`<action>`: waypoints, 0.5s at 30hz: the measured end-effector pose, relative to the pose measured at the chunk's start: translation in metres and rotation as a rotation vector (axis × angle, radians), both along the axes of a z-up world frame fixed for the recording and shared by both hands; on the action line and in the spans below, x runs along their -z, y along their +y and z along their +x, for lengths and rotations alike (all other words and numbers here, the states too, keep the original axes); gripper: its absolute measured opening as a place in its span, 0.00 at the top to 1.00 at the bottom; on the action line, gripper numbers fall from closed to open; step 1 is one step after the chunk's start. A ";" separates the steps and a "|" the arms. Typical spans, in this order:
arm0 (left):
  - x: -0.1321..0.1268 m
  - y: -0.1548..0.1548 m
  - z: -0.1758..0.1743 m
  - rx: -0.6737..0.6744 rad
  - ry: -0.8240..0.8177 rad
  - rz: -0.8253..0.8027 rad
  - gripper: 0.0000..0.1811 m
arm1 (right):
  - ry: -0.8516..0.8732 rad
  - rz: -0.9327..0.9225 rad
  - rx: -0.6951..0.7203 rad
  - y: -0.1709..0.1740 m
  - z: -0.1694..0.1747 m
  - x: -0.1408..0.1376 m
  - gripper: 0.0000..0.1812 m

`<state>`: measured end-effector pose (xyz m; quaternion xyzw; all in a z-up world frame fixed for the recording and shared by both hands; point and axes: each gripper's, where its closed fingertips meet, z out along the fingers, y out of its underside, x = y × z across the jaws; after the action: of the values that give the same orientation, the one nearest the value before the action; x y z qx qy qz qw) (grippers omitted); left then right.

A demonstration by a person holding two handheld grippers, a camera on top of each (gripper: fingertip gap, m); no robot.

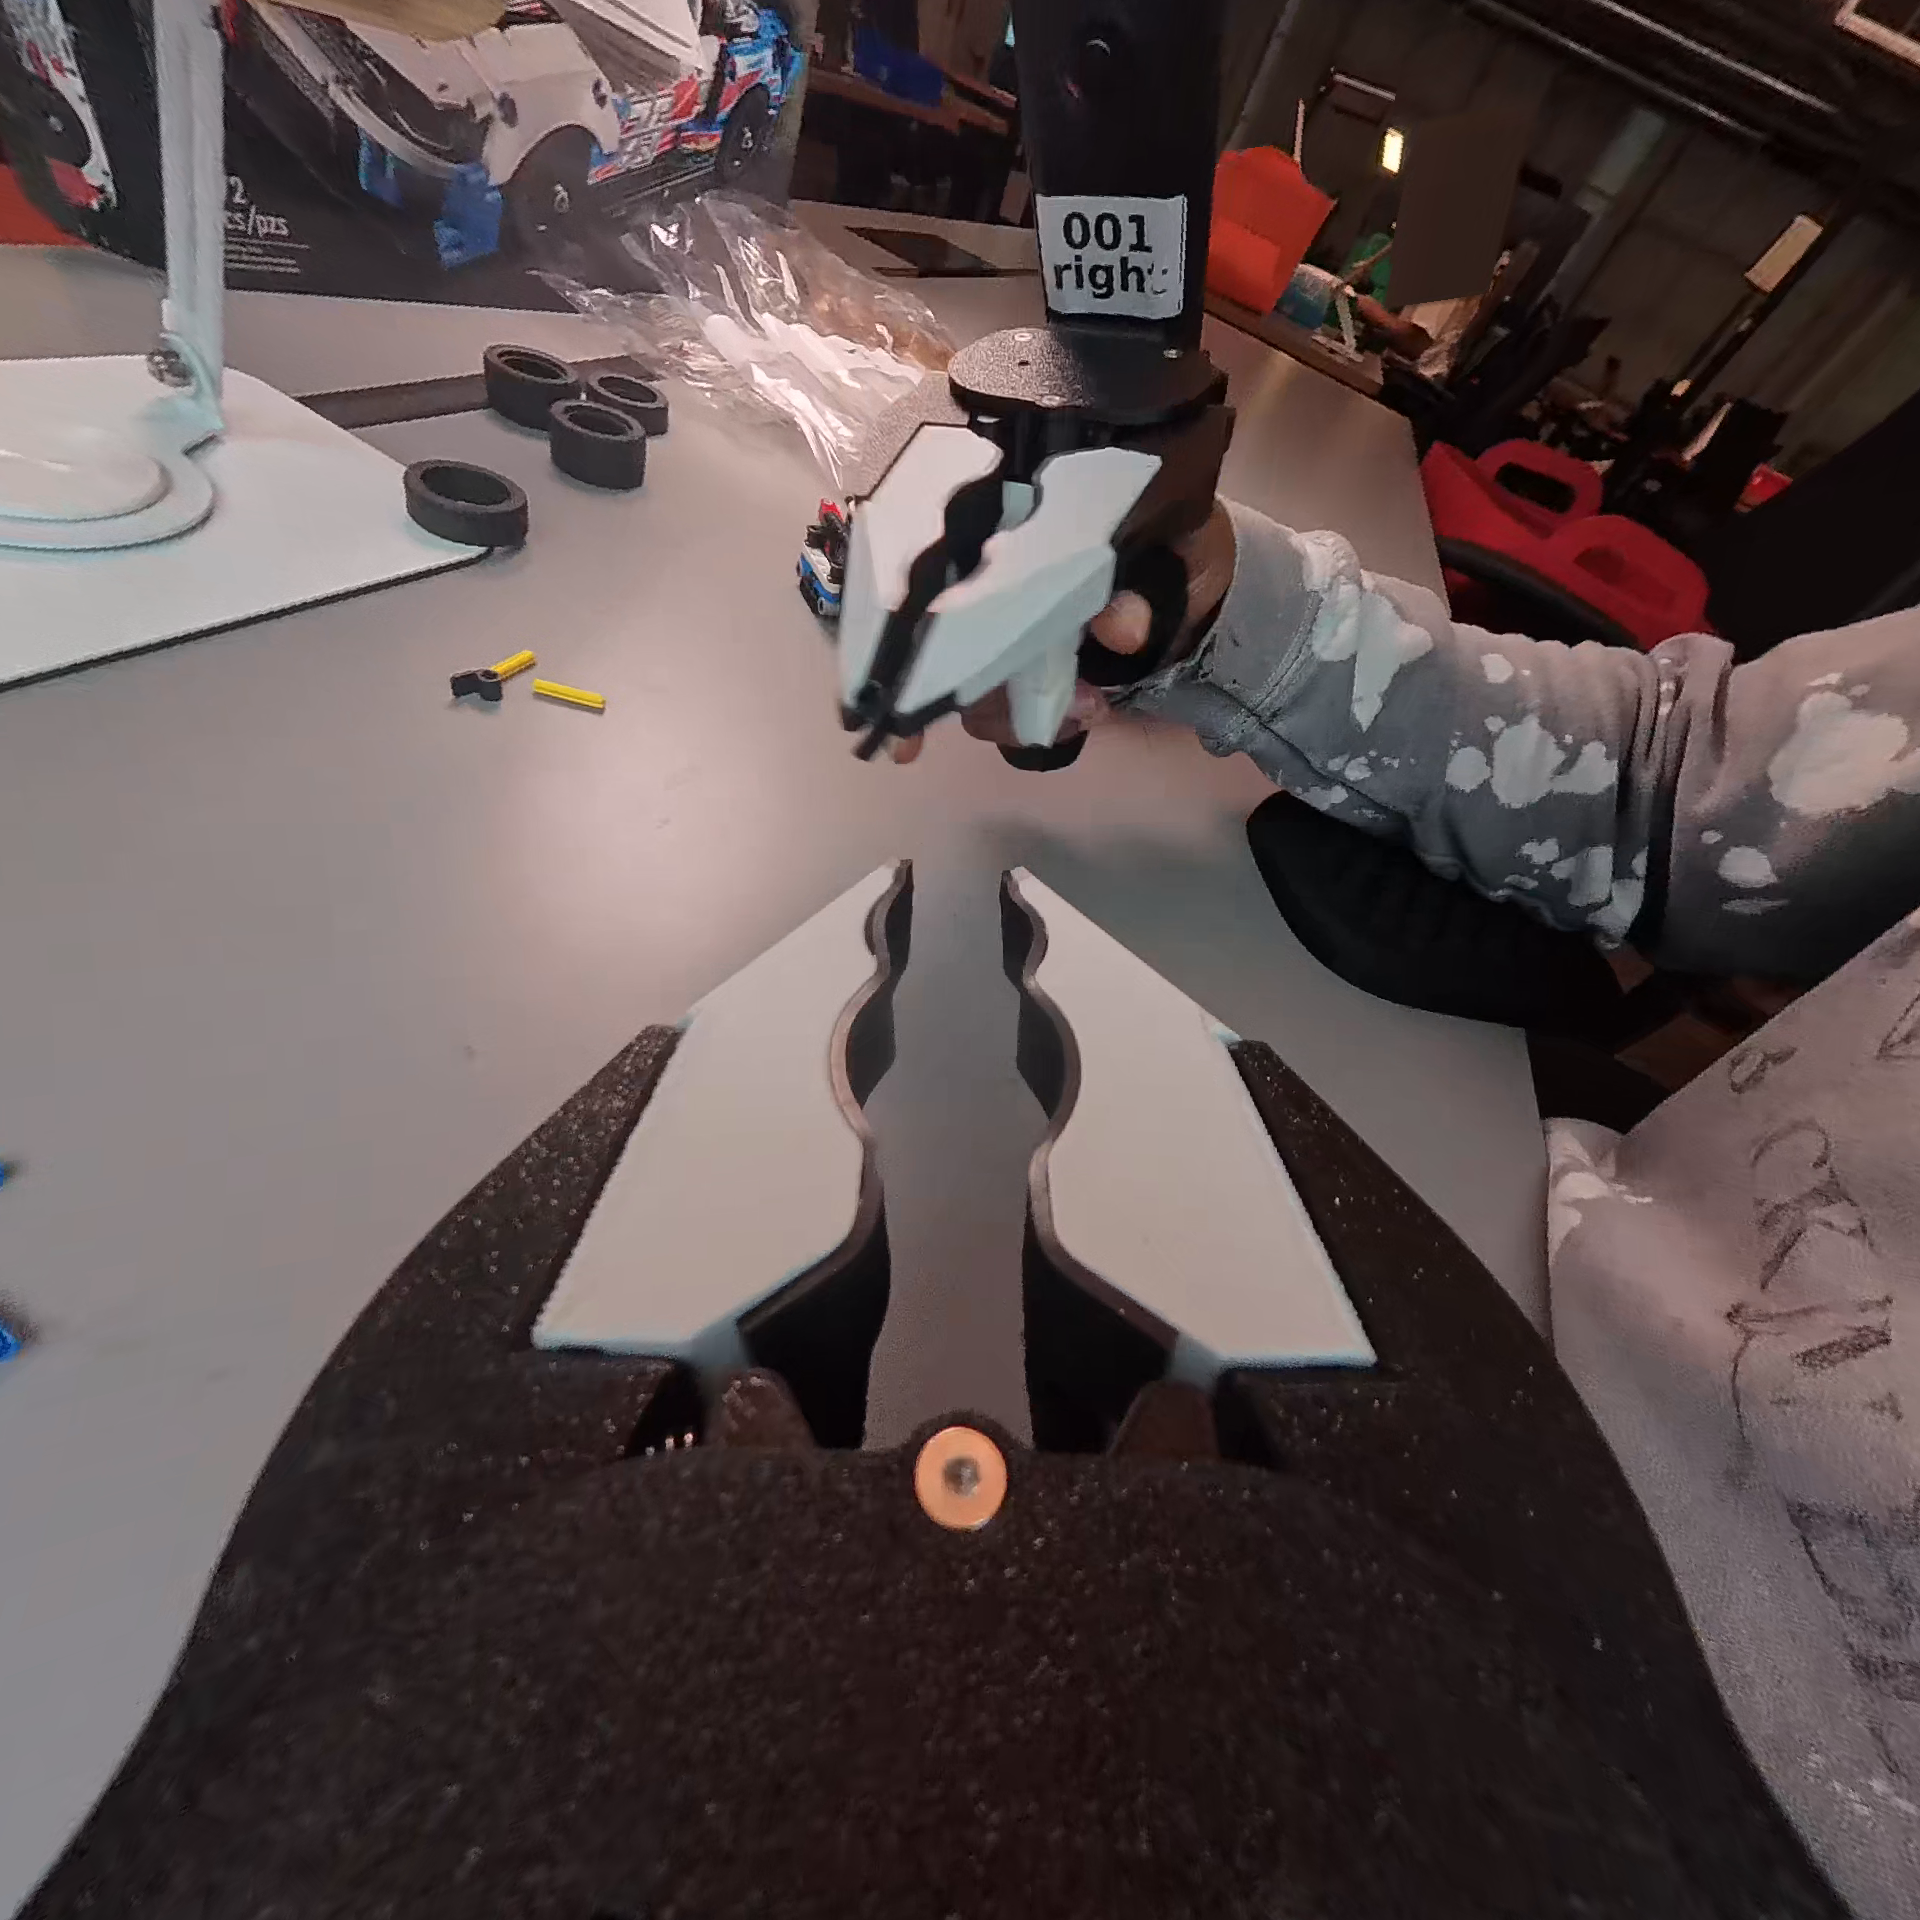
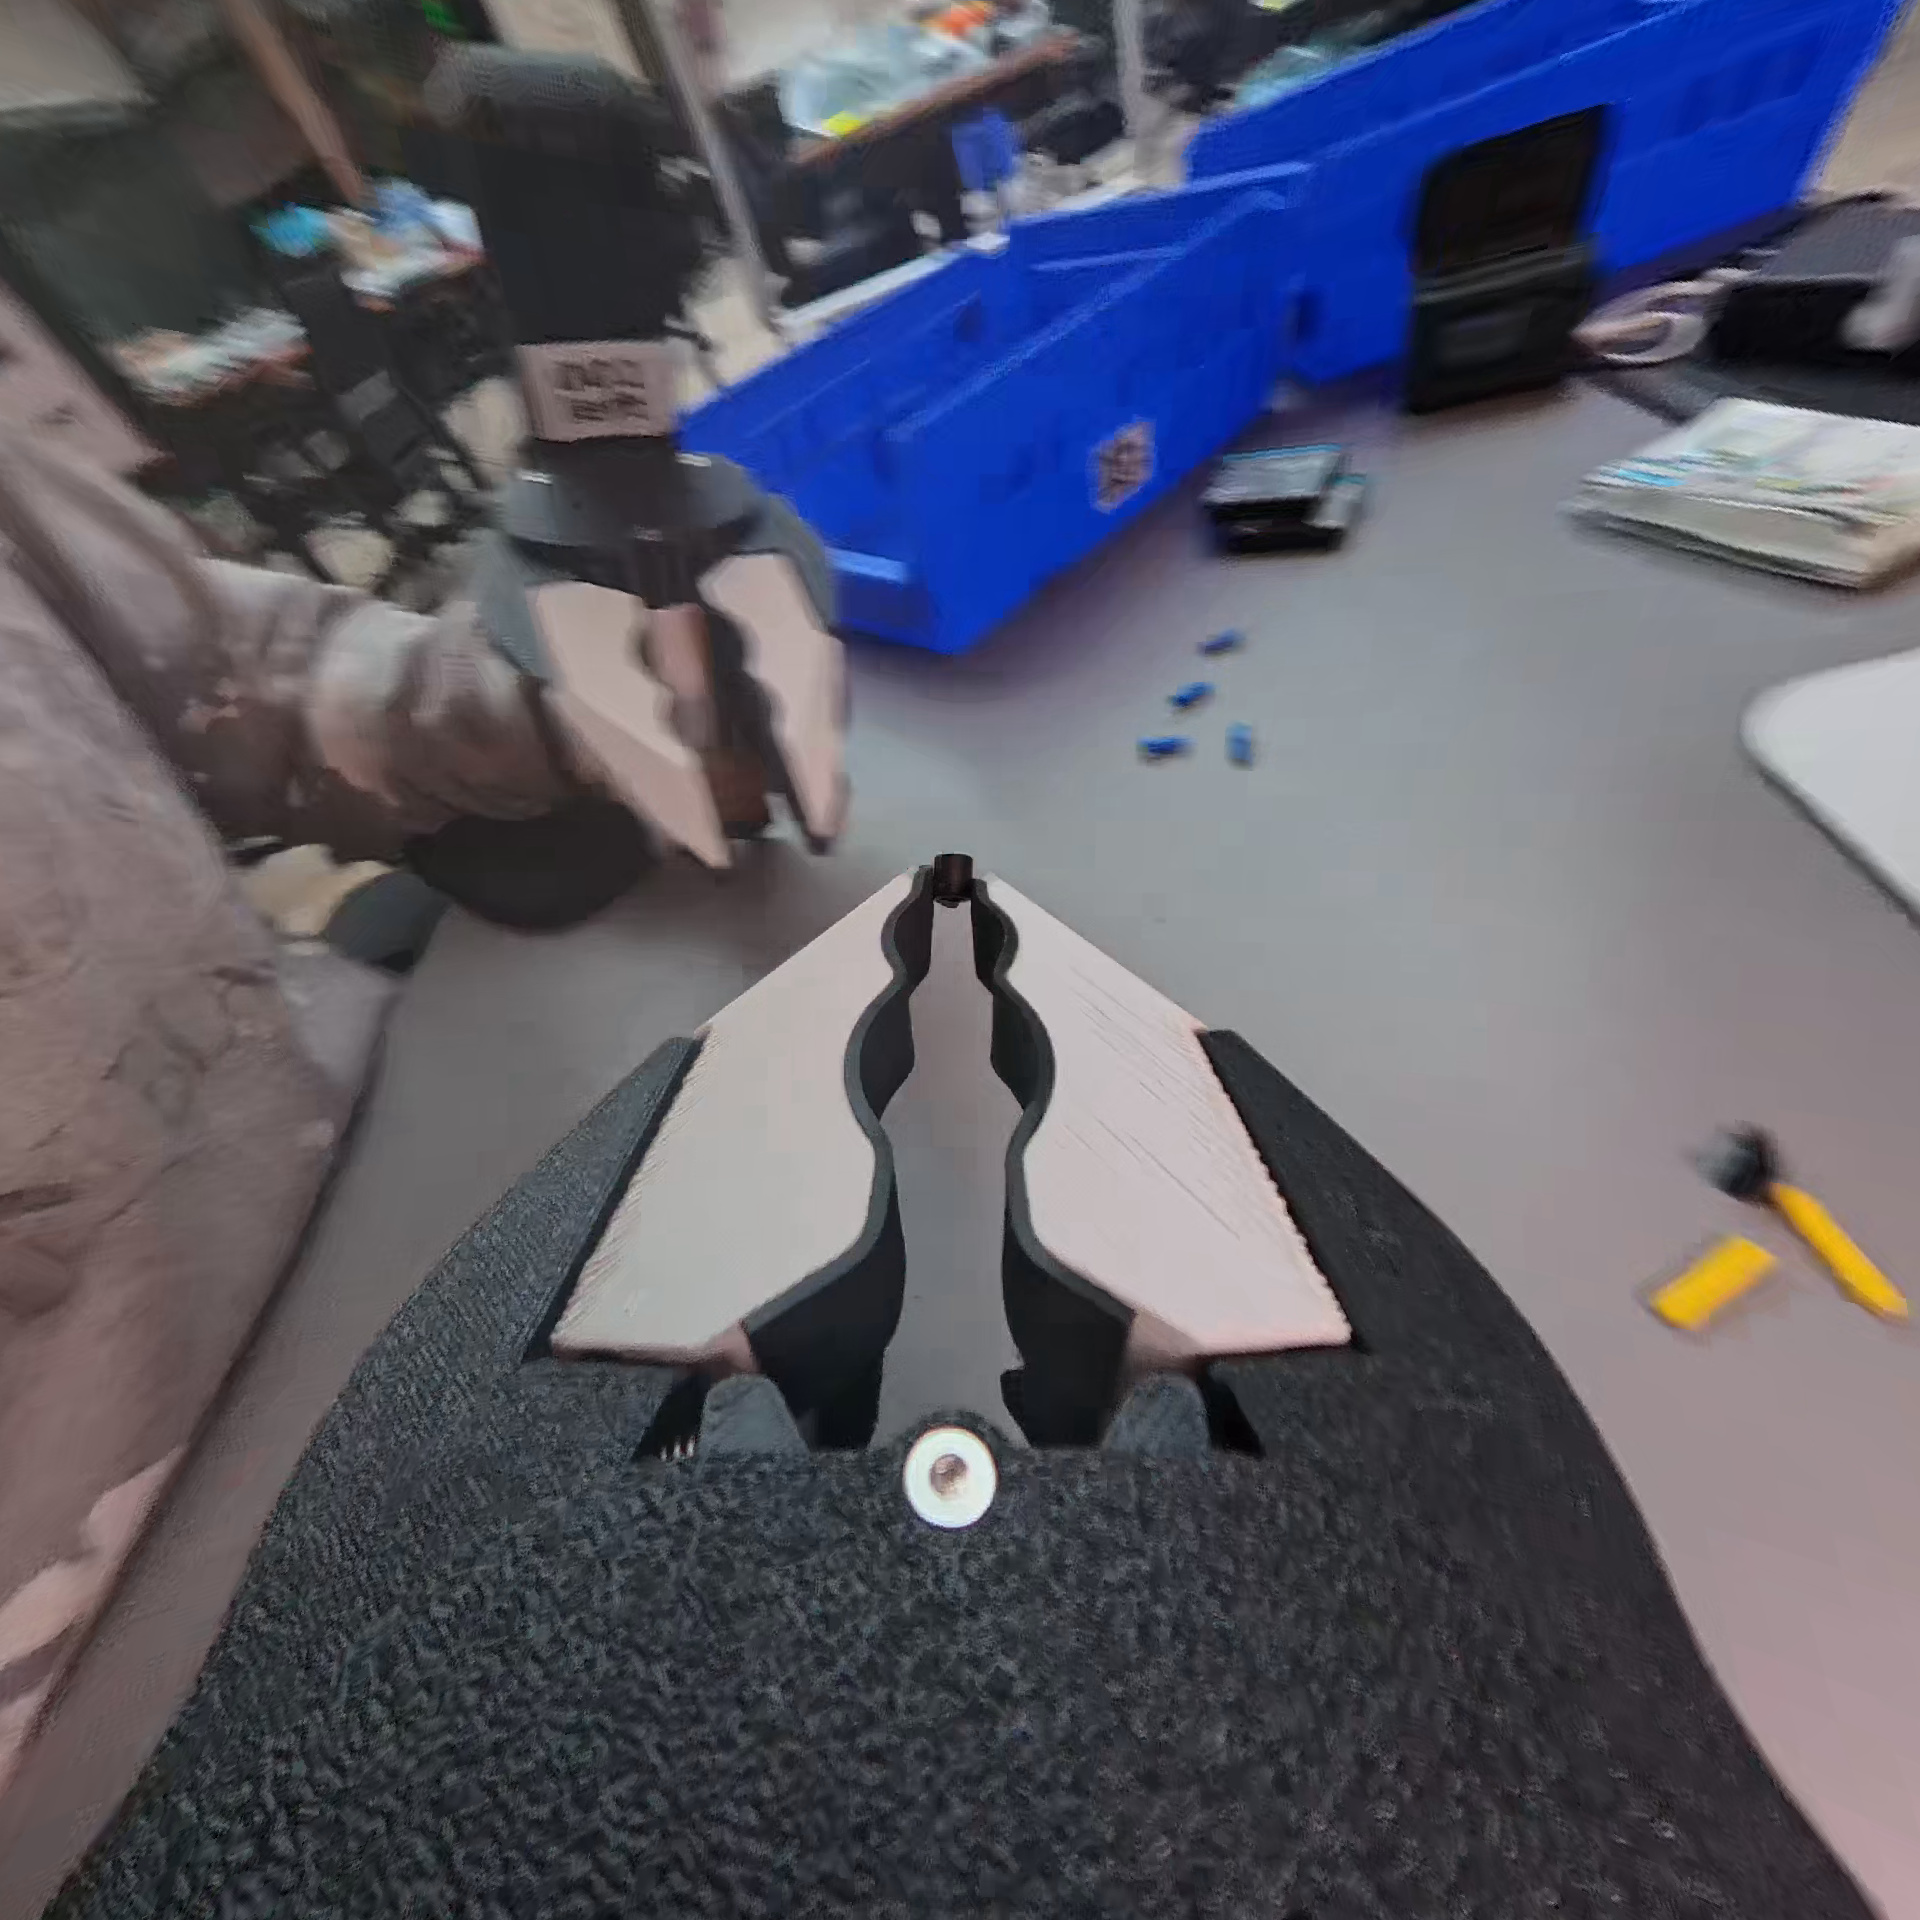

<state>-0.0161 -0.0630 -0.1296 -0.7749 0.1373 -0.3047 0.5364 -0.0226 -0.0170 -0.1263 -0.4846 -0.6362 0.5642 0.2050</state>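
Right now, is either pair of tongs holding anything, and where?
The right tongs pinch a small black peg by its lower end at their tips. The left tongs are open and empty.

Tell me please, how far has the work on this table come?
Done: a small toy car stands on the table, seemingly partly built. In hand: the right gripper has its jaws shut on a small black peg; the left gripper is open and empty. Left: four black tyres, yellow rods and blue pins lie loose.

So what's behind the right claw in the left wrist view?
Behind the right claw, a small blue-and-white toy car peeks out on the grey table, mostly covered; crumpled clear plastic bag lies beyond.
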 end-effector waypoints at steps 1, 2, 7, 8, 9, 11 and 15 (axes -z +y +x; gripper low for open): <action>-0.001 0.001 -0.003 -0.008 -0.015 -0.004 0.91 | -0.058 0.100 0.161 0.032 -0.011 0.013 0.96; -0.001 0.001 -0.004 -0.015 -0.019 -0.004 0.91 | -0.138 0.206 0.375 0.075 -0.019 0.028 0.96; 0.003 0.001 0.001 0.001 0.008 -0.012 0.89 | -0.384 0.520 0.674 0.156 -0.018 0.077 0.96; 0.004 0.000 0.001 0.003 0.013 -0.012 0.89 | -0.417 0.544 0.676 0.158 -0.017 0.084 0.96; 0.004 0.000 0.001 0.004 0.015 -0.013 0.89 | -0.437 0.551 0.671 0.157 -0.017 0.089 0.96; 0.005 0.000 0.000 0.002 0.014 -0.017 0.89 | -0.409 0.543 0.666 0.154 -0.018 0.087 0.92; 0.004 0.000 -0.003 -0.006 0.000 -0.020 0.89 | -0.240 0.504 0.668 0.144 -0.010 0.043 0.89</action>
<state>-0.0189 -0.0626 -0.1337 -0.7806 0.1320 -0.3047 0.5296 -0.0329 0.1271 -0.1696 -0.6608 -0.5815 0.2338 0.4129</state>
